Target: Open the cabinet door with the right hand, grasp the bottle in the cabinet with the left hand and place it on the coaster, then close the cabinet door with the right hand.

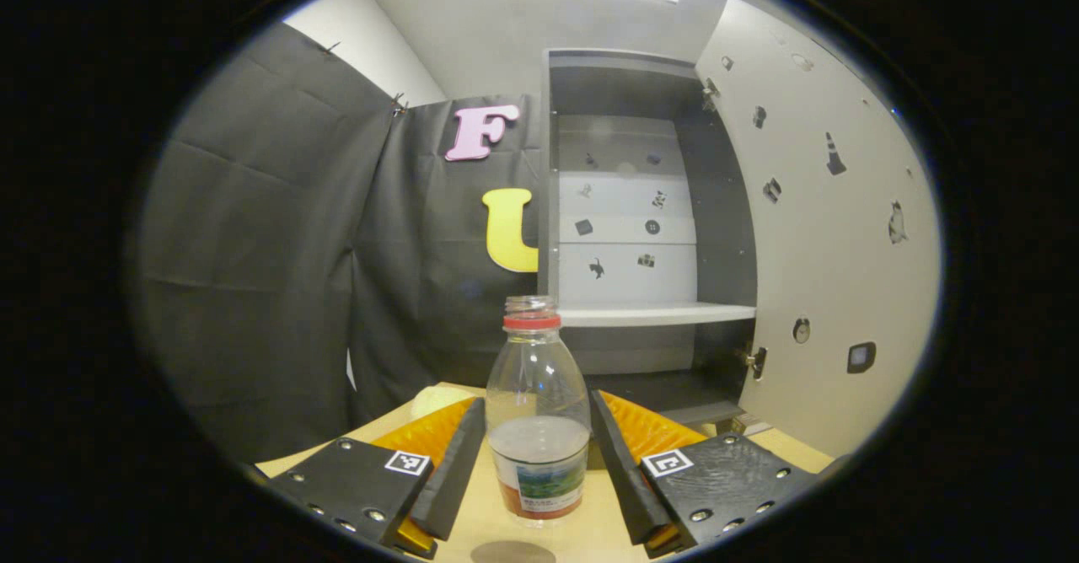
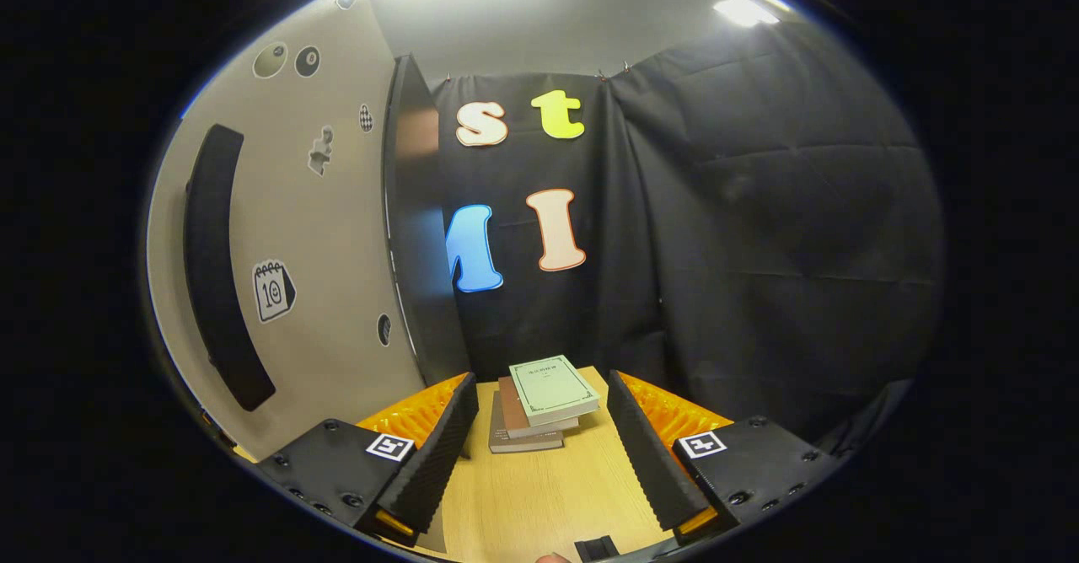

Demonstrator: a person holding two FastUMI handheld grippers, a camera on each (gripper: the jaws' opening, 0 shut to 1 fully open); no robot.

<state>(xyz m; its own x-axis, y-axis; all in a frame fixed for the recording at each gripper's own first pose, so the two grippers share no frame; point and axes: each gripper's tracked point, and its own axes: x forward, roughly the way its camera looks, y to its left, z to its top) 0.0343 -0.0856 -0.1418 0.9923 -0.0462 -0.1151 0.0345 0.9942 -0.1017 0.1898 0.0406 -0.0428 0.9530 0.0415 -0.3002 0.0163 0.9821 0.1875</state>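
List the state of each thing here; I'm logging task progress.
Grey cabinet door: swung wide open.
Clear plastic bottle with red neck ring: upright on the wooden table, uncapped, between the left claw fingers; contact unclear.
Right claw: open, empty.
Stacked books: closed, askew.

Coaster (image 1: 438,400) mostly hidden behind left tool (image 1: 537,462).

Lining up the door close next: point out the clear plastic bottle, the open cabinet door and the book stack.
Clear plastic bottle with red neck ring (image 1: 537,428), left gripper view, body.
Open pale cabinet door (image 1: 830,243), left gripper view, inner face.
Stack of books (image 2: 539,403), right gripper view, green top cover.
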